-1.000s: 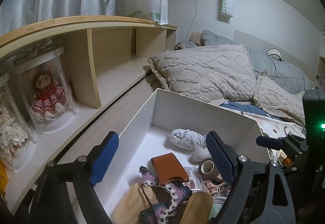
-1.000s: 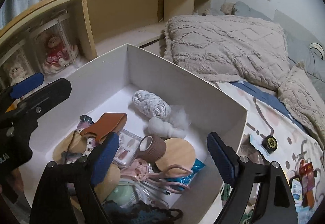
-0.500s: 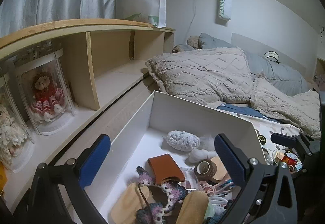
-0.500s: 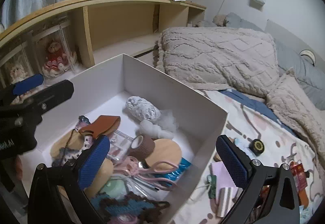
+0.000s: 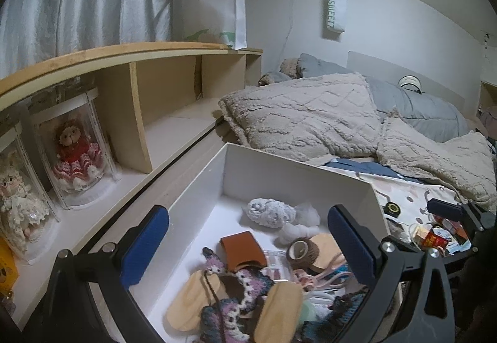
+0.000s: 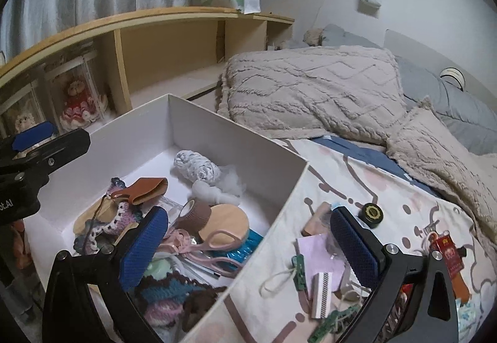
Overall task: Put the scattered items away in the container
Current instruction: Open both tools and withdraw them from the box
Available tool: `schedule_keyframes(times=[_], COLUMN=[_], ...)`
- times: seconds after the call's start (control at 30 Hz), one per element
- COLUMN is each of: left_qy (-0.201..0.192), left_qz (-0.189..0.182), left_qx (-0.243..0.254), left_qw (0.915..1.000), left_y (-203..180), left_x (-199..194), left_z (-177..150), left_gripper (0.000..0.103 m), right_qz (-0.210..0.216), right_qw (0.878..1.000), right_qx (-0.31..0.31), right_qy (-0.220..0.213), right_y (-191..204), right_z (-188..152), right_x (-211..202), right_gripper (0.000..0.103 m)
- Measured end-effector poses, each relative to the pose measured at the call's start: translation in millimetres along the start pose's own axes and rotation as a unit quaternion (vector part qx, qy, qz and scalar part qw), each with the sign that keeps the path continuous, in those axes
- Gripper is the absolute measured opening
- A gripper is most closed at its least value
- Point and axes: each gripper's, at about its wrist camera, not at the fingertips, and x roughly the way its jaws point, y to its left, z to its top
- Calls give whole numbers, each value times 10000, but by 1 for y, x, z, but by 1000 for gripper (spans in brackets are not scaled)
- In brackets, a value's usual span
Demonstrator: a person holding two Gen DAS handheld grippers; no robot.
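Across the lower half of both wrist views sits the white box (image 5: 279, 169), open-topped, resting on the bed with a wooden shelf unit (image 5: 161, 85) along its left side. Left gripper (image 5: 248, 246) hangs over the box, jaws spread wide and released, nothing between the blue pads. Below it, at centre frame, lie a pale yarn ball (image 5: 270, 212), white stuffing tufts (image 5: 298, 228), a brown leather pouch (image 5: 243, 249), a roll of brown tape (image 5: 303, 251) and a purple crochet piece (image 5: 236, 284) draped over wooden discs. Busy in there!

Right gripper (image 6: 250, 246) straddles the box's right wall, jaws also wide and empty (one pad over the box, the other over the bedsheet). Pink scissors (image 6: 211, 246) sit at lower centre inside the box, just beside a round wooden lid (image 6: 226, 218).

Still outside, on the patterned bedsheet (image 6: 403, 203) at lower right of the right view: a small black round tin (image 6: 371, 214), a lilac paper pad (image 6: 320, 256), a white comb-like strip (image 6: 321, 293), a green clip on a string (image 6: 299, 268) and a red packet (image 6: 449, 256) near the right edge. A fluffy beige blanket (image 6: 310, 91) fills the upper middle, with dolls in clear cases (image 5: 74, 150) at the left edge of the left view.
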Motion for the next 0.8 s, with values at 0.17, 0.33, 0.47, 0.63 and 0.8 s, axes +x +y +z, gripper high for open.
schedule_keyframes(times=[0.17, 0.33, 0.47, 0.63, 0.8], left_qy=[27, 115, 129, 161, 87], left_qz=[-66, -180, -192, -233, -295], left_qx=[200, 445, 515, 487, 386], left_qw=[9998, 9988, 9984, 9984, 9988], left_y=[-18, -39, -51, -61, -71], left_x=[-9, -17, -25, -36, -55], left_z=[-4, -11, -17, -29, -42], left_gripper=[103, 103, 103, 103, 103], right_qz=[-29, -32, -38, -243, -309], right_qw=[10000, 9998, 9996, 9990, 9983], right_qx=[46, 138, 180, 199, 230], right_qy=[-46, -108, -191, -325, -437], right_y=[-11, -22, -30, -40, -52], right_z=[-6, -11, -17, -27, -42], right_x=[-12, -26, -41, -61, -83], right_gripper=[103, 103, 103, 103, 103])
